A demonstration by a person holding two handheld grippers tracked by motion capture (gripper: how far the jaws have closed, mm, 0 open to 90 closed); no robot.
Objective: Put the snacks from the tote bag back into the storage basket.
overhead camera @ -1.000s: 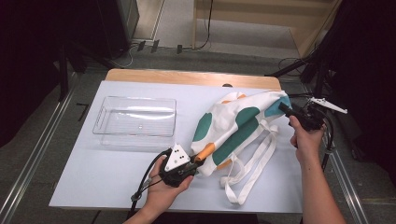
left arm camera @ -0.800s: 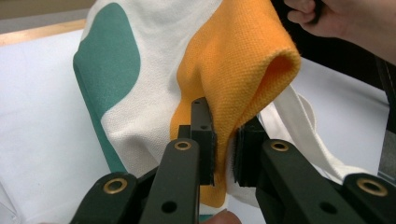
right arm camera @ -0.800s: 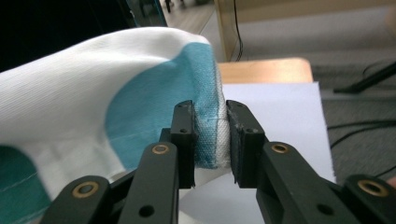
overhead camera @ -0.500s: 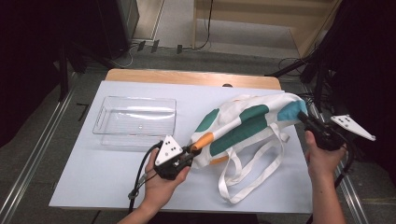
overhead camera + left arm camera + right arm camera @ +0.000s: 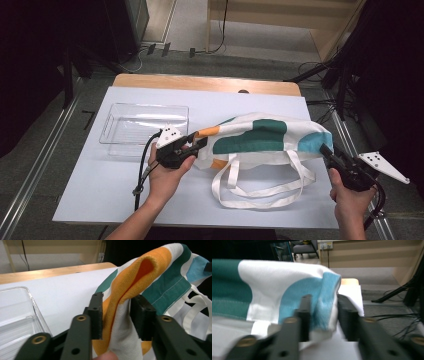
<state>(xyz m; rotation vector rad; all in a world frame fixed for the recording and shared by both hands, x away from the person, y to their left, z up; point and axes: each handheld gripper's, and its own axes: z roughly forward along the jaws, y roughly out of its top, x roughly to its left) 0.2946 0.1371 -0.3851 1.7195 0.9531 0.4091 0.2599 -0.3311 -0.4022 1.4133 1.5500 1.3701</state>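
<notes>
A white cloth tote bag (image 5: pixel 260 137) with green, orange and light-blue patches is stretched across the white table (image 5: pixel 125 195), its two white straps (image 5: pixel 250 187) trailing toward the front edge. My left gripper (image 5: pixel 197 145) is shut on the bag's orange corner (image 5: pixel 117 305). My right gripper (image 5: pixel 327 152) is shut on the bag's light-blue corner (image 5: pixel 322 307). The bag hangs lifted between the two grippers. In the left gripper view the jaws pinch a fold of orange and white cloth.
A clear plastic tray (image 5: pixel 142 127) stands on the table's left half, just beyond my left gripper. A wooden strip (image 5: pixel 205 84) borders the far edge. Metal rails run along both sides, with cables on the floor (image 5: pixel 320 70) at the far right.
Both grippers have moved apart and toward the front edge, pulling the bag from a crumpled heap into a long stretched shape. The right gripper went lower and further right.
</notes>
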